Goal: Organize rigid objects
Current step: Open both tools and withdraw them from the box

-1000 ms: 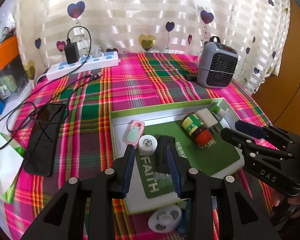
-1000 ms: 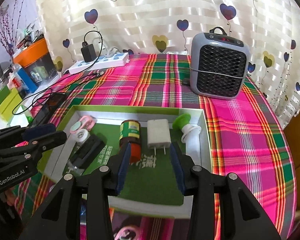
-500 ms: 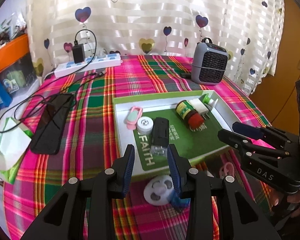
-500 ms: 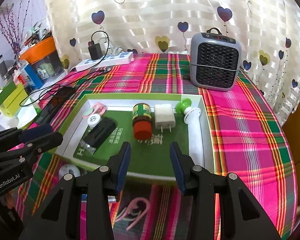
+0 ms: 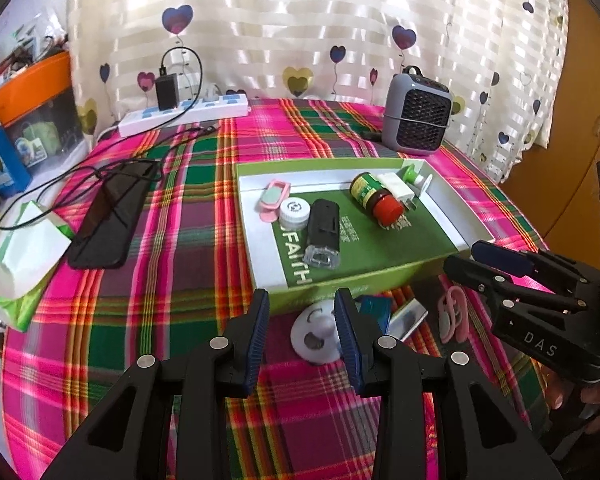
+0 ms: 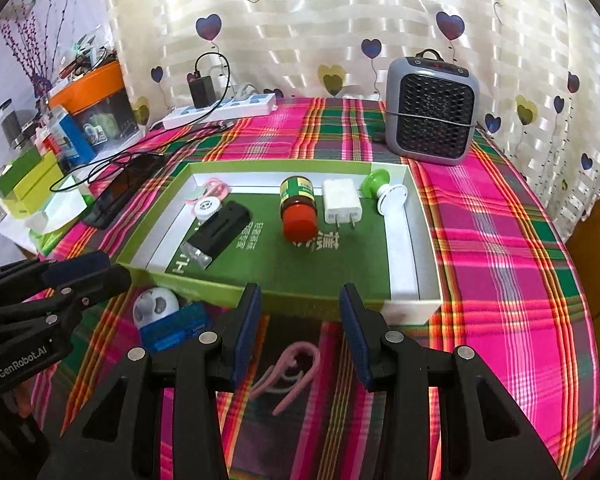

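A green box lid (image 5: pixel 384 273) (image 6: pixel 148 254) holds a red-capped jar (image 5: pixel 374 197) (image 6: pixel 298 208), a white charger (image 6: pixel 340 204), a black device (image 5: pixel 323 229) (image 6: pixel 220 232), a white round cap (image 5: pixel 295 211) and a pink clip (image 5: pixel 271 200). In front of the lid lie a white round item (image 5: pixel 314 334) (image 6: pixel 156 306), a blue box (image 6: pixel 176 328) and a pink hair clip (image 6: pixel 288 376) (image 5: pixel 452 314). My left gripper (image 5: pixel 302 336) is open and empty above the white round item. My right gripper (image 6: pixel 300 332) is open and empty above the pink hair clip.
A grey heater (image 6: pixel 432 108) stands behind the lid. A power strip (image 5: pixel 184 114), cables and a black phone (image 5: pixel 112 212) lie on the plaid cloth at left. A tissue pack (image 5: pixel 16 264) and boxes (image 6: pixel 28 184) sit at the left edge.
Both grippers have pulled back toward me from above the box lid. The items on the cloth in front of the lid have come into view. Both stay open.
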The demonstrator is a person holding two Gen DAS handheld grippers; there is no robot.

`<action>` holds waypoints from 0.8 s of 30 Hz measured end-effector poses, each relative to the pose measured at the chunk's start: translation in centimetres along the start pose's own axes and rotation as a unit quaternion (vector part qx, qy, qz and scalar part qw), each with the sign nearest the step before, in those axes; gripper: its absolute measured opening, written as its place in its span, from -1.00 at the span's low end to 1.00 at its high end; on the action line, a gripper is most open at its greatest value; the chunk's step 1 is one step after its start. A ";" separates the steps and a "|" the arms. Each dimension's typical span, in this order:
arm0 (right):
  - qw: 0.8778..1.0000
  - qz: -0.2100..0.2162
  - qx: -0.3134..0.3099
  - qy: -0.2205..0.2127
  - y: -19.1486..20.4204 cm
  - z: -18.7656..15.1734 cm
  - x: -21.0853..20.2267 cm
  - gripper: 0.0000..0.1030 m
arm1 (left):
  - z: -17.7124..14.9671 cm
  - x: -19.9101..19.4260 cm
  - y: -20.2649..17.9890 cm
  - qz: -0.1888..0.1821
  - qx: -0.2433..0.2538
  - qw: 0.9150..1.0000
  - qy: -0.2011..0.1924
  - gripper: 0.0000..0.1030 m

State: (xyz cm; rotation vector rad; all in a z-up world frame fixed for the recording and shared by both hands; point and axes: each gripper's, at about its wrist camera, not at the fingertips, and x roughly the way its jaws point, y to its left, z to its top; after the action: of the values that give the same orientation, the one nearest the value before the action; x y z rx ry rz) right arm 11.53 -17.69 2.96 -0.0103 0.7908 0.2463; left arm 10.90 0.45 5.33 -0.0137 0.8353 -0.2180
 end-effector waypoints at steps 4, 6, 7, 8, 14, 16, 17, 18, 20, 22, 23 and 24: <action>1.000 -0.004 0.012 0.001 -0.5 -0.9 -0.5 -0.18 | -0.9 -0.2 0.7 -0.009 -0.009 1.000 0.004 -0.37; 1.000 -0.007 0.027 0.007 -1.0 -1.5 -0.6 -0.01 | -1.2 0.0 1.1 -0.014 -0.017 1.000 0.008 -0.37; 0.999 -0.007 0.032 0.009 -1.2 -1.7 -0.6 0.00 | -1.4 0.1 1.3 -0.016 -0.022 1.000 0.011 -0.37; 0.999 -0.008 0.035 0.013 -1.4 -1.9 -0.7 0.00 | -1.5 0.2 1.4 -0.018 -0.024 0.999 0.014 -0.37; 0.999 -0.007 0.033 0.024 -1.2 -2.9 -0.7 0.00 | -2.0 0.6 1.3 -0.027 -0.023 0.999 0.021 -0.37; 0.999 0.002 0.038 0.030 -1.1 -3.1 -0.4 0.00 | -2.2 0.7 1.2 -0.027 -0.022 0.999 0.023 -0.37; 0.999 0.003 0.039 0.031 -1.0 -3.2 -0.4 0.00 | -2.3 0.8 1.2 -0.027 -0.023 0.999 0.025 -0.37; 0.999 0.004 0.038 0.034 -0.9 -3.3 -0.2 0.00 | -2.3 0.8 1.3 -0.027 -0.024 0.999 0.026 -0.37; 0.999 0.005 0.035 0.037 -0.7 -3.4 0.0 0.00 | -2.5 0.9 1.4 -0.030 -0.027 0.999 0.029 -0.37; 0.999 0.008 0.033 0.039 -0.5 -3.3 0.2 0.00 | -2.5 1.0 1.5 -0.033 -0.029 0.999 0.031 -0.37; 0.999 0.009 0.033 0.040 -0.4 -3.3 0.4 0.00 | -2.5 1.1 1.5 -0.036 -0.029 0.998 0.032 -0.37; 0.999 0.009 0.033 0.042 -0.3 -3.3 0.5 0.00 | -2.4 1.1 1.4 -0.039 -0.028 0.998 0.033 -0.37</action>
State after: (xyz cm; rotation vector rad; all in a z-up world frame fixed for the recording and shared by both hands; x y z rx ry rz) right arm 9.62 -18.26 0.25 0.0494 0.8830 0.2372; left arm 10.10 1.82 2.73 -0.0928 0.9074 -0.2704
